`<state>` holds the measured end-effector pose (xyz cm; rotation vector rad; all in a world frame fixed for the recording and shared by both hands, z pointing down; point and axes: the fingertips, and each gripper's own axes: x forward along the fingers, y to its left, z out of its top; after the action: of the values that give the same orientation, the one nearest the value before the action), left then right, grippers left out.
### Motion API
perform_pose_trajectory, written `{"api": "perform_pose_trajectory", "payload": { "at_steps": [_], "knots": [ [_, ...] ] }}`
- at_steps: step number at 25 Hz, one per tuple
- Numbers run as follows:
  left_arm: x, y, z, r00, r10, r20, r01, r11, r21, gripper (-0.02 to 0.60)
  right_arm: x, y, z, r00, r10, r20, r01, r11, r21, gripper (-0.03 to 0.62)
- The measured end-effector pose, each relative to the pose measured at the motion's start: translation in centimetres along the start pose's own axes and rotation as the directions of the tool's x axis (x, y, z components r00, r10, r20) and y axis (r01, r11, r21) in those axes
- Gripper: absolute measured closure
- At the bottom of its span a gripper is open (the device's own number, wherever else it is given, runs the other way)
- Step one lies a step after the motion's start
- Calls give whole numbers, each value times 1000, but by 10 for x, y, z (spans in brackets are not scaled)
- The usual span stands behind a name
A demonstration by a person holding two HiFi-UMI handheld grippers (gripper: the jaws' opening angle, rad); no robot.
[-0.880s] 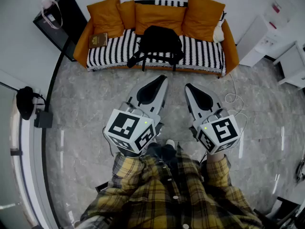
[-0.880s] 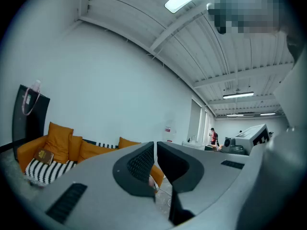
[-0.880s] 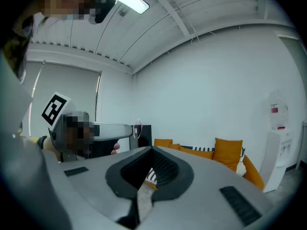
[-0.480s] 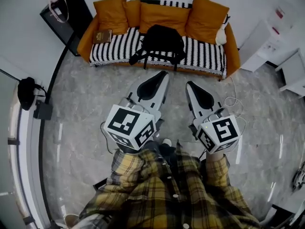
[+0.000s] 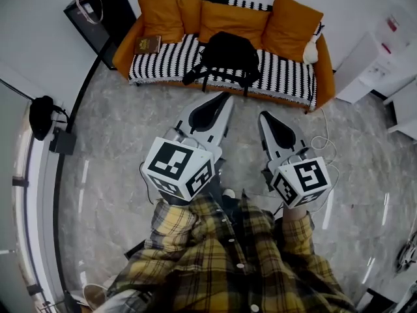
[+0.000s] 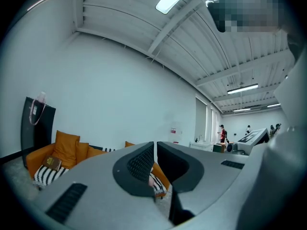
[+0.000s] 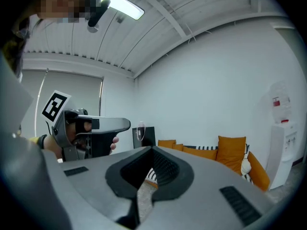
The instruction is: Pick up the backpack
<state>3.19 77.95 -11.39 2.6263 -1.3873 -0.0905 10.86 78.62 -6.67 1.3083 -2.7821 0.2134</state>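
Observation:
A black backpack [image 5: 227, 56] lies on the striped seat of an orange sofa [image 5: 127, 45] at the top of the head view, its straps hanging over the front edge. My left gripper [image 5: 227, 98] is held level over the floor, its tip just short of the sofa's front, jaws shut with nothing between them. To its right my right gripper [image 5: 264, 116] is a little further back, also shut and empty. In the left gripper view the left gripper [image 6: 155, 144] hides the backpack. In the right gripper view the right gripper [image 7: 151, 150] covers most of the seat.
Orange cushions [image 5: 229, 19] line the sofa back and a book [image 5: 148, 44] lies on its left end. A black cabinet [image 5: 103, 8] stands left of the sofa, white units [image 5: 378, 64] to the right. A white cable [image 5: 320, 134] trails on the marble floor.
The head view has shifted so the sofa and backpack sit a little lower and further right, and closer to the gripper tips. Both grippers stay shut.

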Motion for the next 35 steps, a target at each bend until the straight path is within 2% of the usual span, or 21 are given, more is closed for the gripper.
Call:
{"api": "perform_pose_trajectory", "payload": {
  "at_steps": [9, 21, 27, 35],
  "knots": [
    [47, 54, 4, 1000, 1, -5, -1, 1000, 0, 545, 62, -32, -1, 1000, -6, -24, 6, 1000, 6, 577],
    [124, 173, 39, 1000, -7, 18, 7, 1000, -22, 545, 199, -72, 39, 1000, -7, -22, 6, 999, -40, 577],
    [146, 226, 41, 1000, -5, 18, 6, 998, -56, 545, 250, -82, 36, 998, -23, -51, 21, 999, -45, 577],
    [166, 276, 41, 1000, -9, 13, 10, 997, -80, 545, 297, -98, 34, 996, -50, -72, 45, 997, -58, 577]
  ]
}}
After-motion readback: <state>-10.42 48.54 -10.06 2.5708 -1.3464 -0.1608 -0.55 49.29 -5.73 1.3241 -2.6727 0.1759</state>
